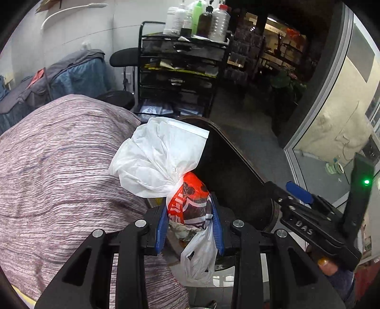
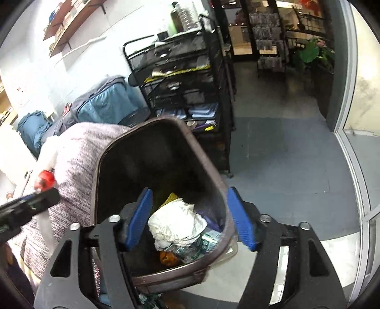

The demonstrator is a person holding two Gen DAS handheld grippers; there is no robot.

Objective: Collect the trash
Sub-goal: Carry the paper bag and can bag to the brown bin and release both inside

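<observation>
Bulging with red-and-white print, the tied plastic trash bag (image 1: 190, 202) sits pinched between the blue pads of the left claw (image 1: 190, 228), which is clenched on its knotted middle. Its loose white top (image 1: 159, 156) fans upward, and a white handle loop (image 1: 199, 256) hangs below the pads. The bag is held up just beside the rim of the dark bin (image 1: 237, 166), against the person's striped purple-grey garment (image 1: 59, 178).

From the right wrist view, the bin (image 2: 220, 187) is tilted, mouth toward the camera, and its near wall lies between the spread fingers of the right claw (image 2: 192, 218): one blue pad is inside the bin, the other outside the rim, with visible gaps, so the claw is released rather than gripping. Inside the bin lie crumpled white paper (image 2: 175, 225), clear plastic wrapping (image 2: 201, 244), something yellow (image 2: 171, 197) and an orange scrap (image 2: 168, 258). At the left edge of this view the left claw's black body (image 2: 28, 206) and a bit of the red bag (image 2: 45, 181) show, blurred.

Behind stands a black mesh drawer cart (image 2: 185, 90) topped with bottles (image 1: 199, 19). Blue and grey cloth (image 1: 71, 73) drapes furniture by the white wall, and grey floor (image 2: 285, 154) runs to a glass door frame (image 2: 353, 118).
</observation>
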